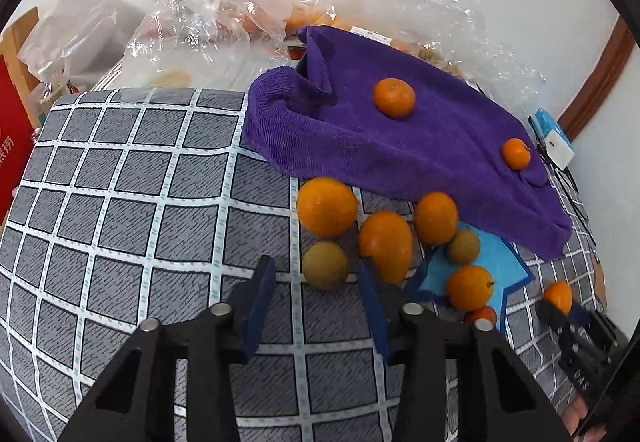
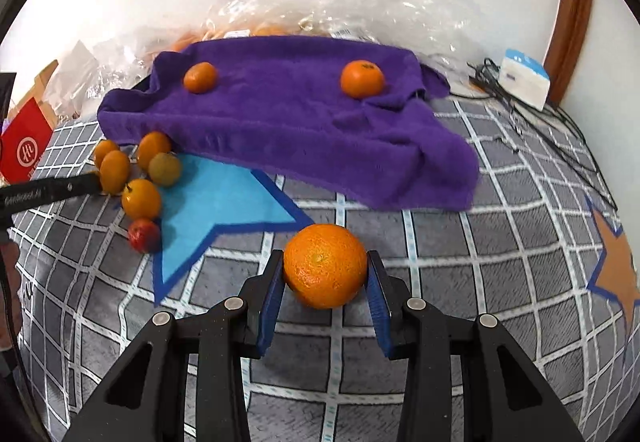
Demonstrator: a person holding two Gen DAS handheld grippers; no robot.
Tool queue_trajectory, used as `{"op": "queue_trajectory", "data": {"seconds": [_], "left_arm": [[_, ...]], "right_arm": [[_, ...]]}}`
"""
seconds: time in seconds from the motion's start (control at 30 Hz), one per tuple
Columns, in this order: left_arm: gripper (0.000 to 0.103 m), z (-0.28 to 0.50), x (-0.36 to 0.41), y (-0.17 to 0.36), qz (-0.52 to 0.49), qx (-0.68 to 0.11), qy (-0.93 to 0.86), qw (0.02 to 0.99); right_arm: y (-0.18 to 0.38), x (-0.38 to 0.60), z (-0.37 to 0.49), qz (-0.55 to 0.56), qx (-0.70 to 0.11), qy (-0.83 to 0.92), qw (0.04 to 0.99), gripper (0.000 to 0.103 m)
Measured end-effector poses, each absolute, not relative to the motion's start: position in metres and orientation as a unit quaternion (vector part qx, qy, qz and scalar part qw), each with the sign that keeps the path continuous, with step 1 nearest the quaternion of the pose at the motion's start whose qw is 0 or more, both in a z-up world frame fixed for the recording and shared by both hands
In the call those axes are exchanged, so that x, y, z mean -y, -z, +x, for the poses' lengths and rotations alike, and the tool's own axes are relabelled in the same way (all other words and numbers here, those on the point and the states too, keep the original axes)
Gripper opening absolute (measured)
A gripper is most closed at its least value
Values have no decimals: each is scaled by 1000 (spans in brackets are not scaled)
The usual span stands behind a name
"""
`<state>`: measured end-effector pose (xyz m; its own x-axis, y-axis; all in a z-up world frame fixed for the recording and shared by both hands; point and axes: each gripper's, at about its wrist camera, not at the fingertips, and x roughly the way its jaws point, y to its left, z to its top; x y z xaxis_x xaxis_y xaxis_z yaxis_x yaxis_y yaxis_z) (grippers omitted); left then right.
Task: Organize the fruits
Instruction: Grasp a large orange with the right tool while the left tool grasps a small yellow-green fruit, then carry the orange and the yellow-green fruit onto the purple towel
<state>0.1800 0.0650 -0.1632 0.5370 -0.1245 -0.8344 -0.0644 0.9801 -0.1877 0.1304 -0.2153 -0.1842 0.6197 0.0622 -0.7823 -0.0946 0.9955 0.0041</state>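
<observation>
My right gripper [image 2: 325, 268] is shut on an orange [image 2: 325, 265] just above the checked cloth, near the tip of a blue star mat [image 2: 224, 198]. My left gripper [image 1: 316, 274] is open, with a yellow-green fruit [image 1: 325, 264] lying between its fingertips. Several oranges [image 1: 327, 206] cluster beyond it beside the blue star mat [image 1: 494, 270]. A purple towel [image 1: 400, 146] over a raised box carries two mandarins [image 1: 394, 97], [image 1: 516, 153]. The right gripper with its orange shows in the left wrist view [image 1: 558, 296]. A small red fruit [image 2: 144, 235] lies on the star's edge.
Clear plastic bags [image 1: 208, 22] with more fruit lie behind the towel. A red box [image 2: 25, 150] stands at the left. A white and blue charger [image 2: 524, 76] with black cables sits at the right. An orange star mat [image 2: 618, 274] lies at the right edge.
</observation>
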Motion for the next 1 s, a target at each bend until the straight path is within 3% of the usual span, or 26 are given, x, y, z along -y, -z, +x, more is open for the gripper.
{"op": "queue_trajectory", "data": {"seconds": [0.07,1.0], "left_arm": [[23,182,-63,165,-96,-482,19,871],[23,125,-65,120,-57,-421,24,905]], "right_arm": [[187,217,128,-17,-434,-41,900,39],[147,225,111,23,-380,-39,924,39]]}}
